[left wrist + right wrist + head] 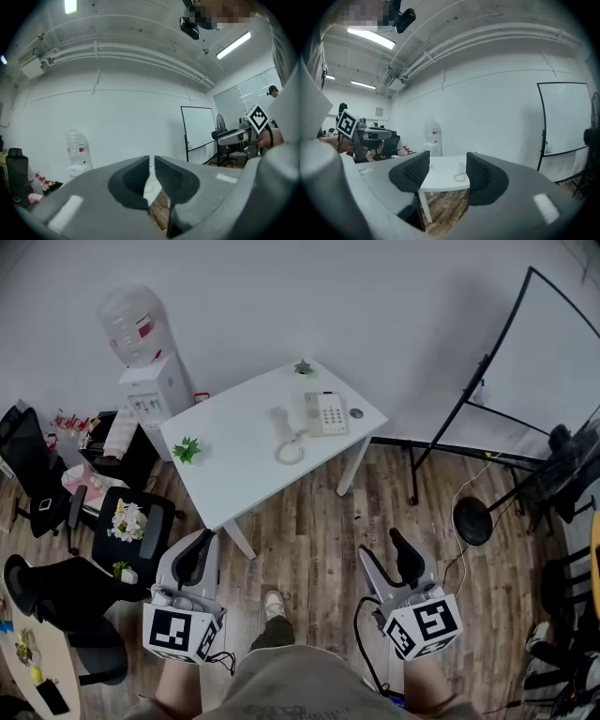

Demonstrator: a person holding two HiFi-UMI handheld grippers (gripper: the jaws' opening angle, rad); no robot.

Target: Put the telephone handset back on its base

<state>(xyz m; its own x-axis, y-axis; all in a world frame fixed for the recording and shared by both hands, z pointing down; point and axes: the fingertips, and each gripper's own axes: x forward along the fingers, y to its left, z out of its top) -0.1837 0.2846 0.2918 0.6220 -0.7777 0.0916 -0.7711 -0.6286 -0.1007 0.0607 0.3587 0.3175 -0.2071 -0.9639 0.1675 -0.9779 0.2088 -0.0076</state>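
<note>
You haven't started the real work of the task yet. The telephone handset (281, 421) is off its cradle and lies on the white table (234, 479), just to the left of the telephone base (325, 413). Its coiled cord (291, 452) loops on the tabletop in front of both. Nothing is gripped, so reaching the table, the pickup, the carry and the seating on the base are all left to do.

Your left gripper (199, 545) has its jaws drawn almost together. Only a thin slit shows between them in the left gripper view, with nothing in it. Your right gripper (380, 546) has its jaws spread wide and empty. In the right gripper view you see the table and the cord through the gap, far beyond the pads.

Both grippers are low in front of your body, over the wooden floor (309, 531), well apart from the table. The handset lies ahead of you, roughly between the two grippers' lines. The spread right gripper looks better placed to take it.
</note>
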